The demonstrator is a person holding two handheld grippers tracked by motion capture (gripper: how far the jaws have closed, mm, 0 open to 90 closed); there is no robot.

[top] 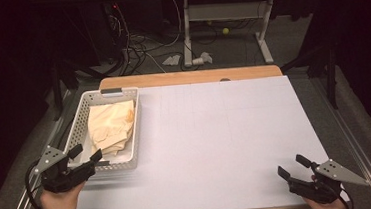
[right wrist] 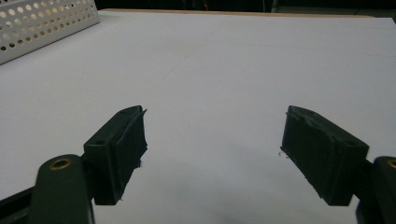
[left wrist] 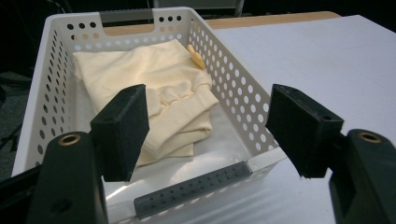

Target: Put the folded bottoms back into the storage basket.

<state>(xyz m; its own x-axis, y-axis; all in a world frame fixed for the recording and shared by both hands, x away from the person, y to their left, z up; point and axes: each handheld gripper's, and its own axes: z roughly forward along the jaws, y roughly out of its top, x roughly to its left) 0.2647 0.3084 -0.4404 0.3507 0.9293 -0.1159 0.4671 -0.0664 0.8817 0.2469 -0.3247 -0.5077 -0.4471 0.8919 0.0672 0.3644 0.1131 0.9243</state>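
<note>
**Left gripper lined up on the basket, cloth not yet touched**

The work looks to be at its opening step — a reach toward the folded cream cloth [left wrist: 154, 93] that lies inside the white perforated basket [top: 77, 125], which stands at the left edge of the tabletop [top: 216, 132], toward the far corner. The left gripper [top: 88, 155] hovers just at the basket's near end wall, jaws spread wide and holding nothing; in the left gripper view one jaw sits over the basket's inside, the other beyond its side wall. The right gripper [top: 292, 165] rests near the tabletop's near right corner, well apart from the basket, jaws likewise spread and empty.

The next move, by my reading, calls for lifting the left gripper over the near wall, bringing both jaws inside the basket, and closing on a fold of the cloth.

Hard to make out — what garment the cloth is, and the small yellowish piece [left wrist: 196, 57] at its far side. The cloth's underside is hidden.
</note>
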